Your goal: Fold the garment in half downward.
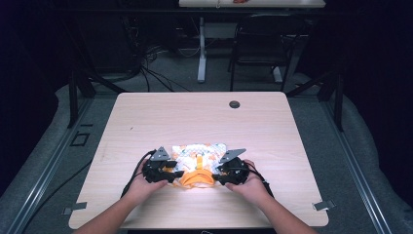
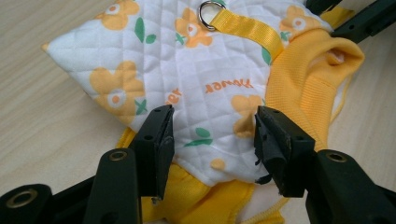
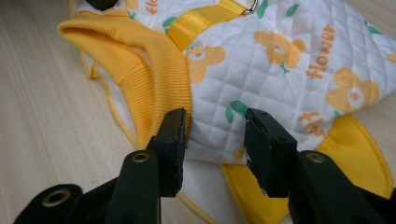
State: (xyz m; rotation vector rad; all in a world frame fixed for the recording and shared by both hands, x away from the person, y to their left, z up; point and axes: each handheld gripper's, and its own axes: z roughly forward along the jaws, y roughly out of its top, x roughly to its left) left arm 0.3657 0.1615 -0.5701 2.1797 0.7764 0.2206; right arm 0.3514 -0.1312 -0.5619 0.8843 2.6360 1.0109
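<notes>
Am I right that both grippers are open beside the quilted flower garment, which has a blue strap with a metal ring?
Not quite: the strap is yellow, as the left gripper view shows. The rest holds: both the left gripper and right gripper are open at the garment.

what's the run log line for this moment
item: quilted flower pet vest flat on table | left gripper: jaws open over vest's edge | right gripper: jaws open over opposite edge | yellow strap with metal ring on top

Quilted cloth garment (image 2: pixel 205 70) with ribbed knit collar (image 2: pixel 308 79), on matt wood-grain table (image 1: pixel 195 117).
</notes>
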